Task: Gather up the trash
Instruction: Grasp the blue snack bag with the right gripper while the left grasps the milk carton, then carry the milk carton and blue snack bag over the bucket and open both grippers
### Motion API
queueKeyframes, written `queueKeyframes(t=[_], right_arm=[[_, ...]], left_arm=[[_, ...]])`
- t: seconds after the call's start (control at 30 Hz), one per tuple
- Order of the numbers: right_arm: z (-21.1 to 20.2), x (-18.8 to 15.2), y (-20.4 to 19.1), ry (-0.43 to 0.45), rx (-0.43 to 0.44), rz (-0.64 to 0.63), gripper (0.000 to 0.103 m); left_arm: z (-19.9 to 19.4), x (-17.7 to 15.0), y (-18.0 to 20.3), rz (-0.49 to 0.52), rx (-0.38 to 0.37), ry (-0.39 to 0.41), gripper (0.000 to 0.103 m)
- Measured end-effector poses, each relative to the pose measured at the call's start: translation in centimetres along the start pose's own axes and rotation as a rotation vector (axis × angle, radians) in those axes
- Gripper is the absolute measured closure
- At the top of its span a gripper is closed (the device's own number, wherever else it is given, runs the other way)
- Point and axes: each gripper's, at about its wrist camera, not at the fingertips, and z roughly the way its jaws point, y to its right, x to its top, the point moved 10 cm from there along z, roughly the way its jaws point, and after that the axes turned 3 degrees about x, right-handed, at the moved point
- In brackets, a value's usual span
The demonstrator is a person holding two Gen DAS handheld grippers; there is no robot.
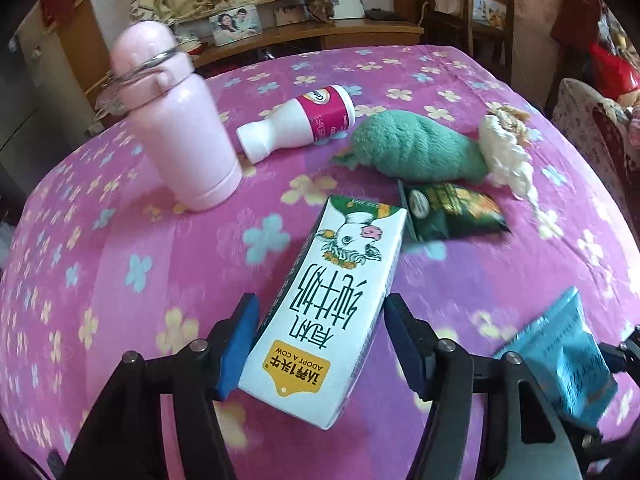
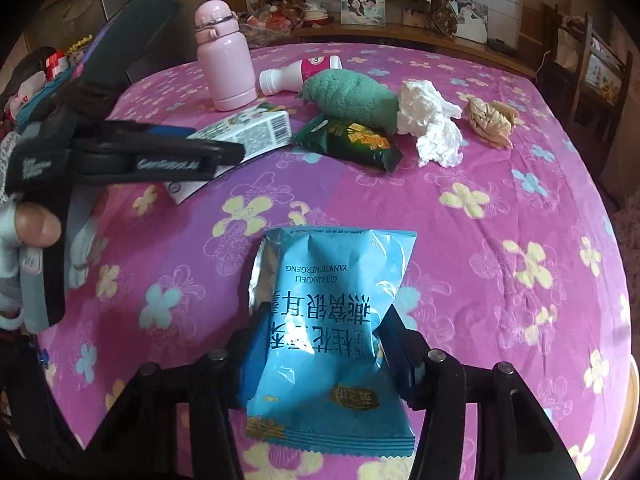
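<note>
A white milk carton (image 1: 340, 248) with a cow picture lies on the pink flowered tablecloth (image 1: 120, 248). My left gripper (image 1: 322, 308) is shut on its near half, a blue pad against each side. In the right wrist view that carton (image 2: 248, 128) shows at the left with the left gripper's finger across it. A blue snack packet (image 2: 332, 272) is pinched at its waist by my right gripper (image 2: 324, 320), which is shut on it. The same blue packet (image 1: 560, 360) appears at the lower right of the left wrist view.
Beyond the carton lie a dark green snack bag (image 1: 452, 212), a rolled green towel (image 1: 416, 148), a white bottle with a magenta label (image 1: 300, 120) on its side and an upright pink flask (image 1: 180, 128). Crumpled white tissue (image 2: 432, 128) and brown paper (image 2: 490, 120) lie farther right.
</note>
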Motion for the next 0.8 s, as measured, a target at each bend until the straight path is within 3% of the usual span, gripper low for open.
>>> queueKeyframes(t=[0.37,0.67,0.8], right_arm=[[-5.2,-2.1,2.7,0.076,-0.008,0.047,0.051],[-9.5,-3.6,5.8,0.132,-0.04,0.1,0.051],[-10.5,-4.5,6.9,0.133,-0.053,0.116,0.051]], left_arm=[[-5.6,-4.3,3.2,-0.106,-0.112,0.011,0.043],[-8.5,-6.2,7.7,-0.108,-0.151,0.039,0.047],[-8.2,-7.7,10.1,-0.083,-0.176,-0.011,0.047]])
